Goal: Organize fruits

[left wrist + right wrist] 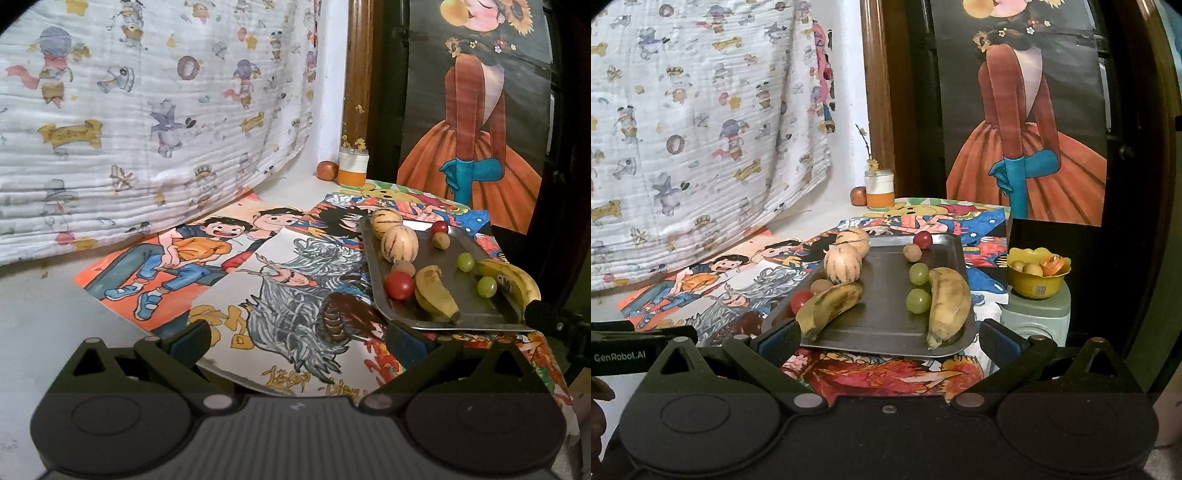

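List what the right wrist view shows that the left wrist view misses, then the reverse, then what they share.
Right wrist only: a yellow bowl holding small fruits, on a grey-green stand right of the table.

Left wrist only: nothing distinct, just more of the drawings left of the tray.

Both: the metal tray with two bananas, green grapes, red tomatoes, striped melons; the orange jar; each open hand-held gripper.

A dull grey metal tray [882, 295] is seen, carrying two yellow bananas [947, 306] mottled with brown, two pale green grapes [918, 300], two red cherry tomatoes [922, 239], and two cream melons [843, 264] striped with dark lines. The bench [44, 325] is white, covered by bright cartoon drawings [177, 266] in orange, blue and red. A white cloth [147, 110] printed with small cartoon figures is hung behind. A yellow bowl [1036, 284] is shown off the right edge. The tongs [886, 338] are black with blue pads [777, 341].
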